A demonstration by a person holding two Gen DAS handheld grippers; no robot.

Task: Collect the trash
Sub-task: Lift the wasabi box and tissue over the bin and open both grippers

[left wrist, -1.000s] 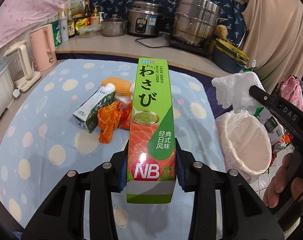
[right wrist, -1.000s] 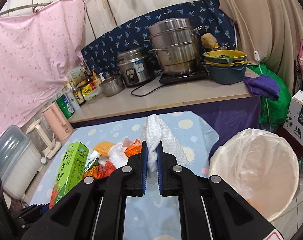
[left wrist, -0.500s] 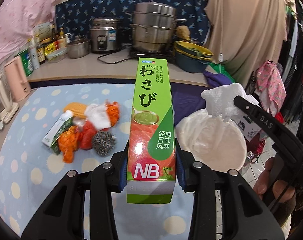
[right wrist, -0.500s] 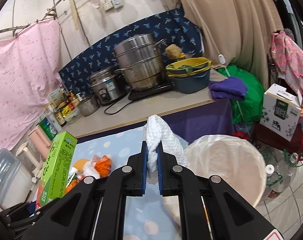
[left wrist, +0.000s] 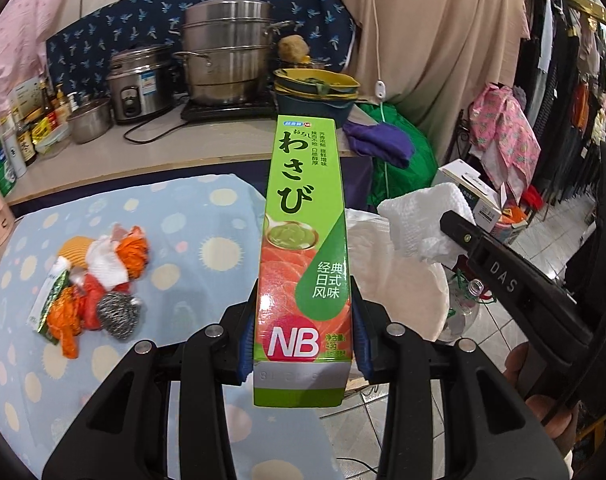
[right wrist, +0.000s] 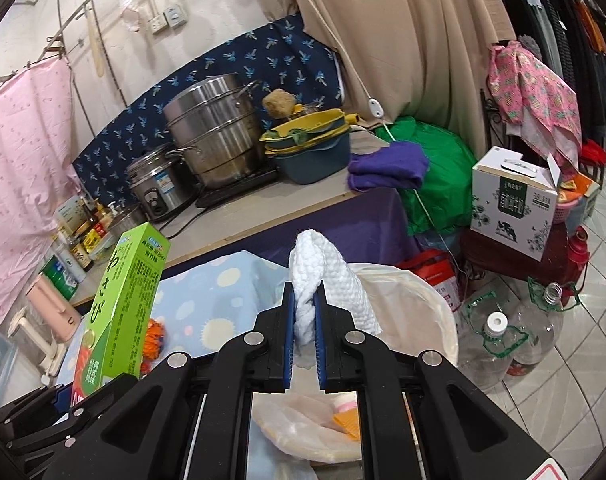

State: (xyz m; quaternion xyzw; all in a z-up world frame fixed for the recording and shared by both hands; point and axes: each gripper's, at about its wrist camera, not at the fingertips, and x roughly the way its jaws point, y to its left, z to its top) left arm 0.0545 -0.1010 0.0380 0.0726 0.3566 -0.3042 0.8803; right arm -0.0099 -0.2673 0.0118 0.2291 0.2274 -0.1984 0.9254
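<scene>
Two pieces of trash held at the lined trash bin [right wrist: 431, 300], neither yet dropped.
Left gripper [left wrist: 303, 340] clamps the wasabi box [left wrist: 303, 248]; right gripper [right wrist: 304, 336] pinches a white paper towel [right wrist: 323, 276]; bin already holds scraps, one orange; a trash pile [left wrist: 95, 280] including a steel scourer [left wrist: 117, 314] remains on the spotted tablecloth [left wrist: 191, 216].

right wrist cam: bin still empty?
No: the lined trash bin already holds scraps, with a pink piece and an orange piece lying in the bag just below the right gripper.
</scene>
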